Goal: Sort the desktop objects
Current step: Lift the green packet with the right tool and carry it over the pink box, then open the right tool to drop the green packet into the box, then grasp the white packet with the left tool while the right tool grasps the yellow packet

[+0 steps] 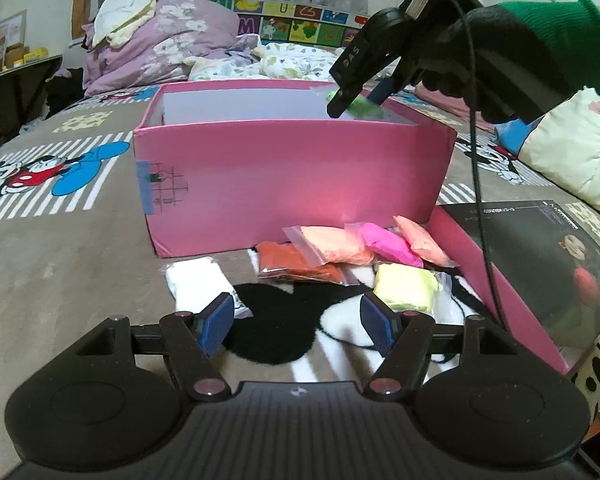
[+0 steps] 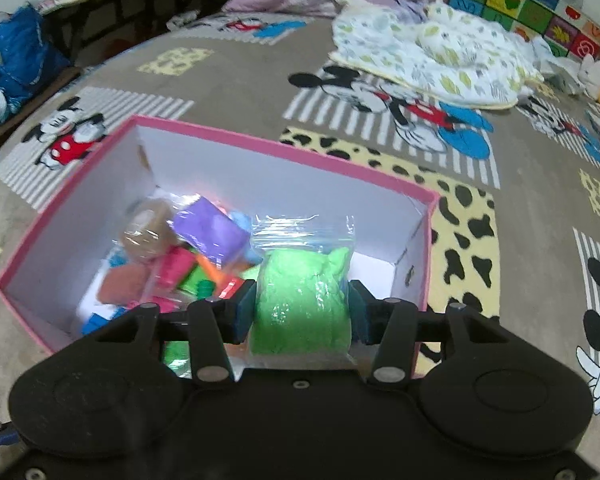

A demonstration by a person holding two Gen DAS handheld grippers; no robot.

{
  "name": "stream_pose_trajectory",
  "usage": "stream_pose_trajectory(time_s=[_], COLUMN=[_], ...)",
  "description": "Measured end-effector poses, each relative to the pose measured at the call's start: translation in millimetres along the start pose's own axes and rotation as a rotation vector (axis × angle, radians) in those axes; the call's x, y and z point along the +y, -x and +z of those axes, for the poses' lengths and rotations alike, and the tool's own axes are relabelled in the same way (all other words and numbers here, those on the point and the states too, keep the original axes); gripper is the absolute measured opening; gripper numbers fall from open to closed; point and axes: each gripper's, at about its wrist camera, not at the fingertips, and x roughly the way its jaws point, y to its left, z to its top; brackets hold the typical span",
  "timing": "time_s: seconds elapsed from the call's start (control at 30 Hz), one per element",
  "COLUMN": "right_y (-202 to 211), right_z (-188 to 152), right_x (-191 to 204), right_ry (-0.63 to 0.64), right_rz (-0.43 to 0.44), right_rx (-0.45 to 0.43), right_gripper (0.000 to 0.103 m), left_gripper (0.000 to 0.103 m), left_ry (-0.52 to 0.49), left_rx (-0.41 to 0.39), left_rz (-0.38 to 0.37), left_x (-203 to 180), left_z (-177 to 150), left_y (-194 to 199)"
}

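The right gripper (image 2: 302, 312) is gripping a green bag (image 2: 302, 304) over the box (image 2: 228, 136), already part-filled; 6 bags (image 1: 340, 256) are waiting before the open, empty left gripper (image 1: 296, 320).

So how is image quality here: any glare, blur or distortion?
Left wrist view: strong fisheye bending at the edges, a bright patch on the pink box front. Right wrist view: glare on the green clay bag plastic in the right gripper, box contents slightly soft.

pink box (image 1: 284, 184), green clay bag (image 2: 302, 304)
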Motion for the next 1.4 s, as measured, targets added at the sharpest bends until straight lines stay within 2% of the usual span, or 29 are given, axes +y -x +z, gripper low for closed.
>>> stream_pose_trajectory(time_s=[0.3, 0.6, 0.7, 0.77, 1.07, 1.4], right_y=[-25.0, -36.5, -37.2, -36.7, -21.7, 20.9], right_z=[9.4, 13.8, 13.9, 13.1, 9.4, -2.3], right_x=[-8.9, -9.7, -7.3, -5.9, -1.3, 5.8], right_ry=[-0.033, -0.038, -0.034, -0.027, 0.010, 0.097], right_rz=[-0.022, -0.055, -0.069, -0.081, -0.087, -0.088], right_rx=[0.050, 0.059, 0.059, 0.056, 0.035, -0.048], right_gripper=[0.049, 0.050, 0.053, 0.061, 0.062, 0.062], left_gripper=[0.069, 0.069, 0.069, 0.069, 0.069, 0.069], left_ry=[0.008, 0.034, 0.033, 0.033, 0.029, -0.026], left_rx=[0.009, 0.013, 0.010, 0.009, 0.004, -0.017], left_rz=[-0.019, 0.000, 0.004, 0.006, 0.009, 0.018], left_x=[-1.3, 13.2, 14.6, 15.3, 21.3, 23.1], left_z=[0.5, 0.5, 0.8, 0.6, -1.9, -12.7], left_y=[-3.1, -3.6, -2.4, -1.2, 2.9, 10.0])
